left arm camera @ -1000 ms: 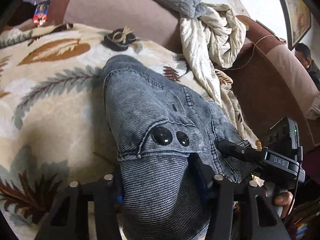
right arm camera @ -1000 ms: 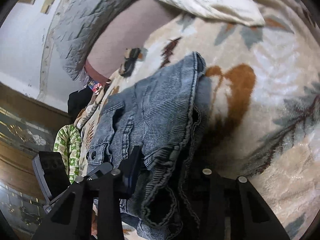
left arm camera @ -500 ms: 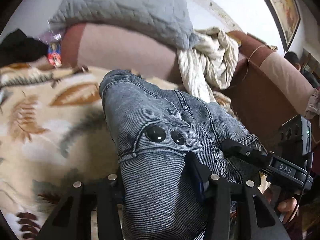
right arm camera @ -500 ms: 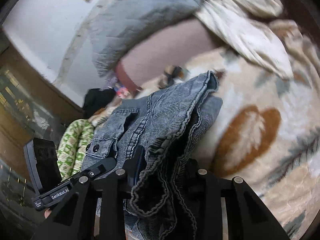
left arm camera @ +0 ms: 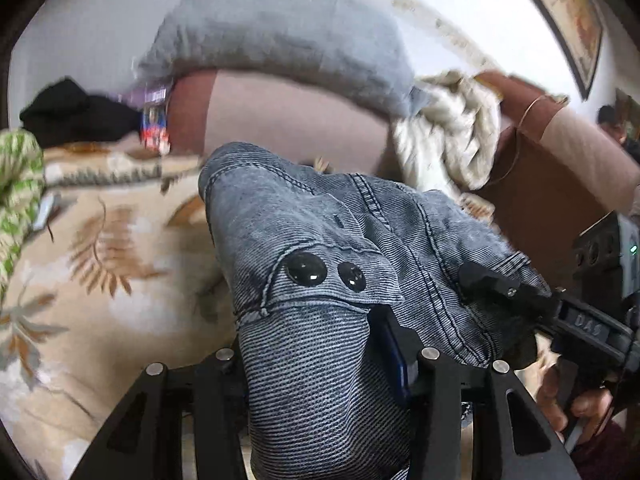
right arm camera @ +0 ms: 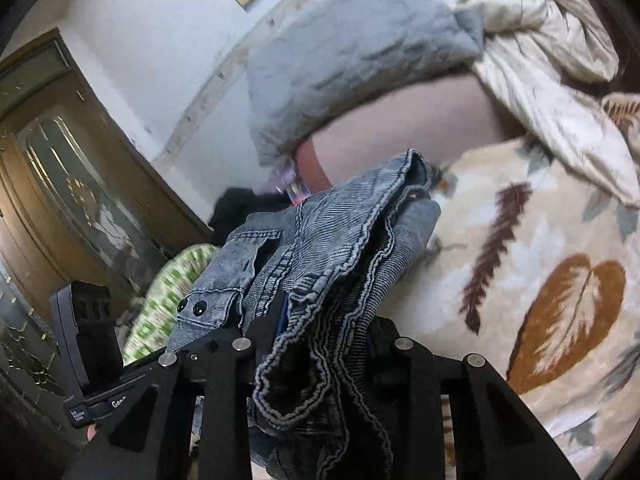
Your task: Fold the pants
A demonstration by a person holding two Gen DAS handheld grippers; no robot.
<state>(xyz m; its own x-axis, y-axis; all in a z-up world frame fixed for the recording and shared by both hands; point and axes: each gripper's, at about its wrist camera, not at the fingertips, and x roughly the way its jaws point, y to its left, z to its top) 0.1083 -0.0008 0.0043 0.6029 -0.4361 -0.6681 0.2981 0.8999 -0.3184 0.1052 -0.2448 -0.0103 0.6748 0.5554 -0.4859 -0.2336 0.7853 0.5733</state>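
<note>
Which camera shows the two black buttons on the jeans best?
The left wrist view: the two black buttons sit large, near centre, just ahead of the gripper. The right wrist view shows them small, at the jeans' left edge.

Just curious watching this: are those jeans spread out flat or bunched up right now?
Bunched and lifted. The jeans hang doubled between the left hand-held gripper and right hand-held gripper, above the leaf-print blanket.

Soft, even indoor light fell without hard shadows, small glints sat on the jeans' buttons (left arm camera: 306,272), motion blur smeared the backgrounds, and fisheye bending darkened the corners.
</note>
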